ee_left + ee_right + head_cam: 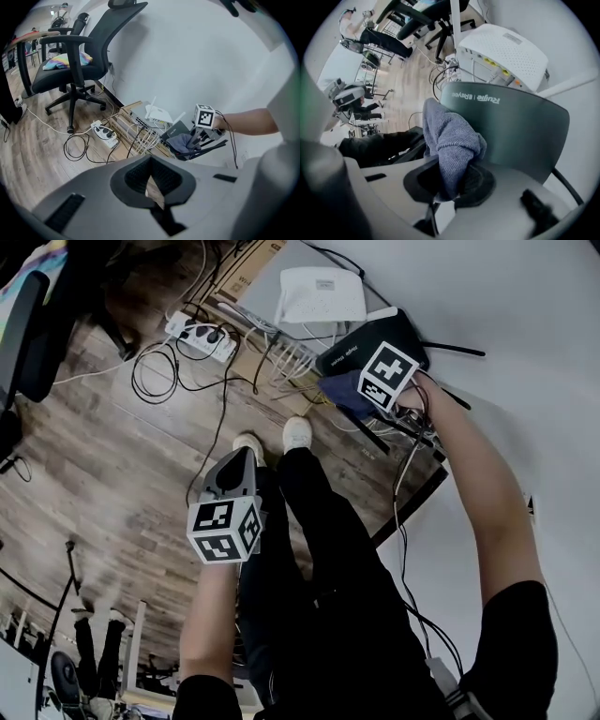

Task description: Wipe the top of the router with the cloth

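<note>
Your right tool pinches the blue-grey cloth, which lies bunched against one edge of the dark router, touching its top. The router sits just beside a white router, close to the wall. Cables trail from them toward a power strip on the wood floor. Your left tool hangs low by your legs, well apart from the router, pressed nearly together with nothing in it.
</note>
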Demonstrator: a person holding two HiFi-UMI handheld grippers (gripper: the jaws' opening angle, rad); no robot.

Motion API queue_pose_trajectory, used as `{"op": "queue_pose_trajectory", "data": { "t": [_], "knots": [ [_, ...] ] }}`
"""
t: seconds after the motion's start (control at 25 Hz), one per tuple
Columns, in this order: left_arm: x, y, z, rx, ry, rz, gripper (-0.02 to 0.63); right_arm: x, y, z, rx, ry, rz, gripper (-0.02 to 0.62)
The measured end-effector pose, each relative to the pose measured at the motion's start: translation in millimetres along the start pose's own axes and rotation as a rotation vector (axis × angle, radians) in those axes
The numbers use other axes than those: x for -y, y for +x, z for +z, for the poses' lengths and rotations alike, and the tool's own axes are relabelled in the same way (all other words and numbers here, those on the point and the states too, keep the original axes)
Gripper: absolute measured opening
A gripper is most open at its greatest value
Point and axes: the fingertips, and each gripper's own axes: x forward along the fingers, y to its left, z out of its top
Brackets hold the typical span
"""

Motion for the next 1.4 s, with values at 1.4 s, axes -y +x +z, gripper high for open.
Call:
{"op": "queue_pose_trajectory", "data": {
  "t": [1.4],
  "knots": [
    [11.0, 19.6, -16.8, -0.037, -0.001, 0.008, 0.005, 169.3, -68.2, -20.3, 0.174, 0.281, -0.617, 0.058]
  ]
}}
